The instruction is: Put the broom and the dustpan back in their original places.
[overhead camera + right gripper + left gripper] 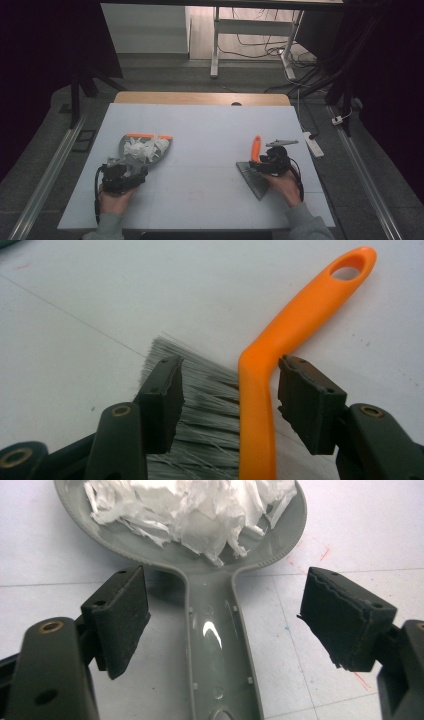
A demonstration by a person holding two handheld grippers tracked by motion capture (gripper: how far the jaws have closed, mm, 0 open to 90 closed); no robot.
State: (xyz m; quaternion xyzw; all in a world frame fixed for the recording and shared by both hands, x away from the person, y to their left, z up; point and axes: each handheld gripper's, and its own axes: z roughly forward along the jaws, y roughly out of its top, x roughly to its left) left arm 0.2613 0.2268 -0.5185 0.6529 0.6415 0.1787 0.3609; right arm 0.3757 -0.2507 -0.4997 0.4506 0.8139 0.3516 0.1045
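Judging by its look, the grey dustpan (131,150) near the tabletop's left edge is light, stiff moulded plastic with a glossy, rather slippery handle (217,645); that narrow handle is the sensible place to take it, kept level, since the torn white paper (195,507) heaped in its bowl is featherlight and would spill at a tilt. Toward the right edge lies the brush (255,165), its orange handle (280,360) rigid and smooth and best pinched just behind the bend, while the grey bristles (205,405) are soft and give no hold. The left gripper (225,625) has its jaws spread wide, straddling the dustpan handle without pressing on it. The right gripper (230,400) is likewise spread, with the orange handle between its pads, seemingly untouched.
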